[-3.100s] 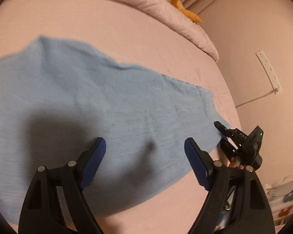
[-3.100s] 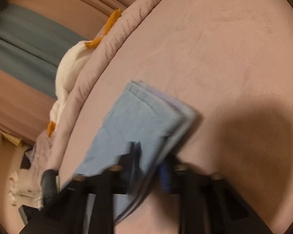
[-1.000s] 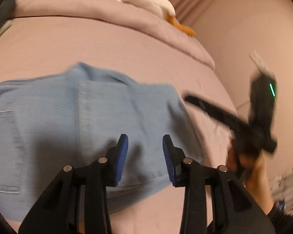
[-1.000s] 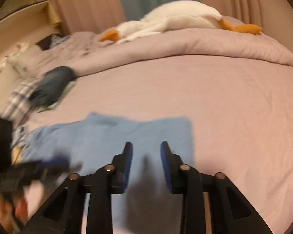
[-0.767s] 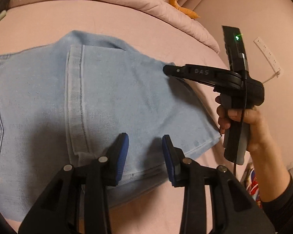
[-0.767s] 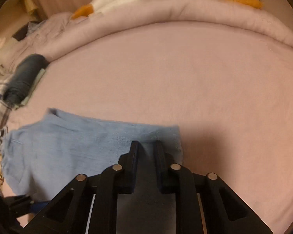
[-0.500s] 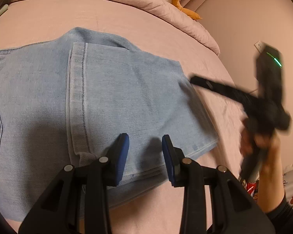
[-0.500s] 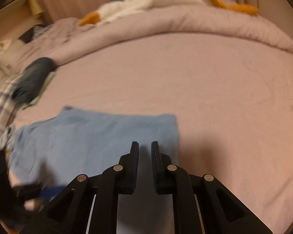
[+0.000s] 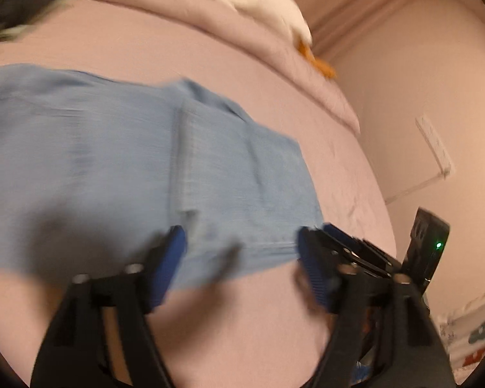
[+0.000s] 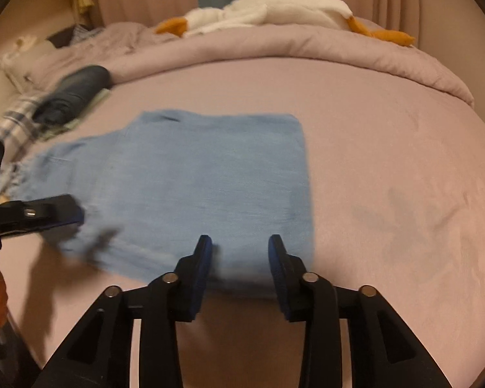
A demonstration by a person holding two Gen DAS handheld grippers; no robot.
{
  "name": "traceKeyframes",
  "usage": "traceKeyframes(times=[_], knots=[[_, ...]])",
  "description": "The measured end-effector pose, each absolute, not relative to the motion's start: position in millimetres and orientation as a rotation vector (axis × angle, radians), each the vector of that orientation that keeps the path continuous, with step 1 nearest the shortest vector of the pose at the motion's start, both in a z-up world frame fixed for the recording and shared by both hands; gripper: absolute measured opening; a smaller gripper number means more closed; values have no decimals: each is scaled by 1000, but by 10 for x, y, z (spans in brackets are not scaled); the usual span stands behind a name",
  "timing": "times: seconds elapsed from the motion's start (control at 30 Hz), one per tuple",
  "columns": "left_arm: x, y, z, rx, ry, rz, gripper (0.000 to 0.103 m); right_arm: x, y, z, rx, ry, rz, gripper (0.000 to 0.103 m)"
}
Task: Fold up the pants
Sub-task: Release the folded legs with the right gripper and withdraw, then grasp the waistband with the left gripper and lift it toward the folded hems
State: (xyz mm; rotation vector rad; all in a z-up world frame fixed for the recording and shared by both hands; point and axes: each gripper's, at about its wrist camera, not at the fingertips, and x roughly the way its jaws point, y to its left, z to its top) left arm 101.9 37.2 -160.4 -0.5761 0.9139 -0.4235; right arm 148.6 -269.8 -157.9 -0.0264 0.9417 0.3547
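I find the pants (image 10: 197, 181) lying flat on the bed (image 10: 388, 148), already doubled into a broad blue block, with its near edge just ahead of both tools. Starting at the left: my left gripper (image 9: 239, 258) has its jaws opening, well apart, with nothing pressed between the pads; the near hem sits in the gap beyond them, and the view is blurred, so I cannot tell whether a pad brushes the cloth. The risk here, as I judge it, is that a wide, moving gripper comes down on the top layer only; the stacked layers would then shear and the fold would skew. Further along, my right gripper (image 10: 241, 258) also has its jaws opening, moderately apart and empty, near the right corner of the block. If it bites short of the edge it may pinch the bed sheet with the denim and drag a wrinkle under the fold. In the left wrist view the two tools stand close together at the right corner, so a collision is possible. To the far side, a dark rolled garment (image 10: 71, 93) and a plush goose (image 10: 274, 3) lie well apart from the work; I rate them as no hazard.
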Motion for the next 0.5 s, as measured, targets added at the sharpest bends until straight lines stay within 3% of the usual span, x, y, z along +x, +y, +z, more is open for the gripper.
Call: traceKeyframes(times=[0.23,0.5], knots=[[322,1647,-1905,-903,842,-119,85,1155,-2510,-1542,-18,921,442,38],[362,1966,-2135,-1118,796,-74,85,1082,-2109,-1487,-32,919,542,38]])
